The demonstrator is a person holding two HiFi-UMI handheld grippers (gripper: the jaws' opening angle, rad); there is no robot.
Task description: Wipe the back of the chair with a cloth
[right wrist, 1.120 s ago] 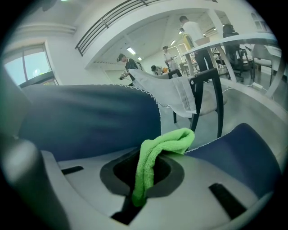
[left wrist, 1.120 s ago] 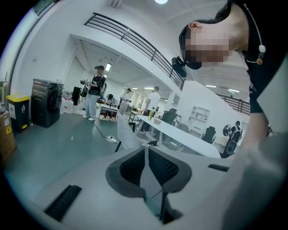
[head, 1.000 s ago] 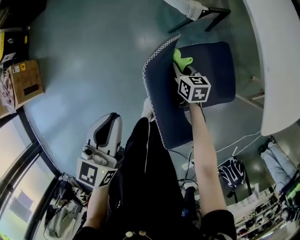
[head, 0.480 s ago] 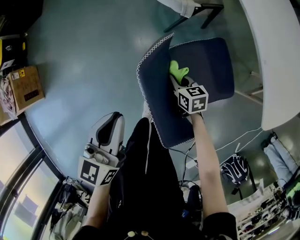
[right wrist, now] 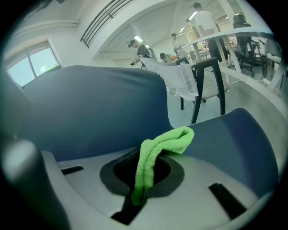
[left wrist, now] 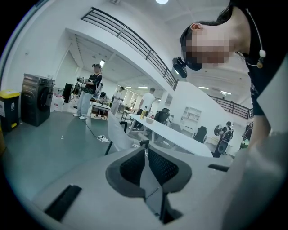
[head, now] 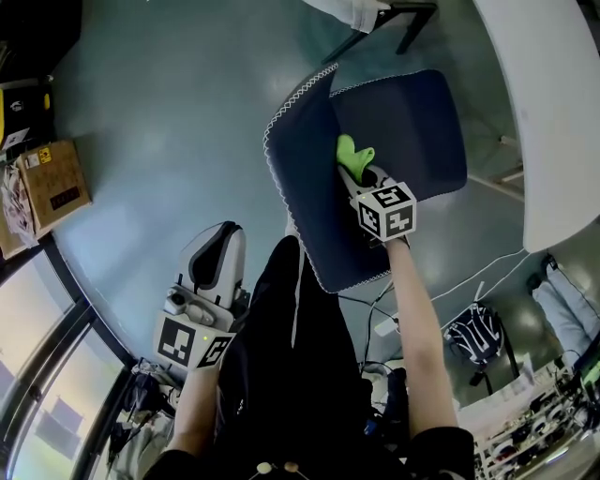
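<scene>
The dark blue chair fills the upper middle of the head view, its backrest (head: 295,187) edged in white stitching and its seat (head: 417,127) to the right. My right gripper (head: 364,176) is shut on a green cloth (head: 351,154), which lies against the backrest's inner face near the seat. In the right gripper view the cloth (right wrist: 155,155) rises from between the jaws and folds over toward the seat (right wrist: 236,141), with the backrest (right wrist: 90,108) at the left. My left gripper (head: 219,242) hangs beside the person's leg, away from the chair. Its jaws (left wrist: 146,157) are together with nothing between them.
A white table (head: 553,122) curves along the right edge. Another chair with a white cover (head: 370,14) stands beyond the blue one. A cardboard box (head: 52,187) sits at the left by the windows. Cables (head: 487,277) and a dark bag (head: 473,337) lie on the floor at the right.
My right gripper has drawn the green cloth along the backrest's inner face, away from its far end and toward me. The left gripper has stayed by the leg.
</scene>
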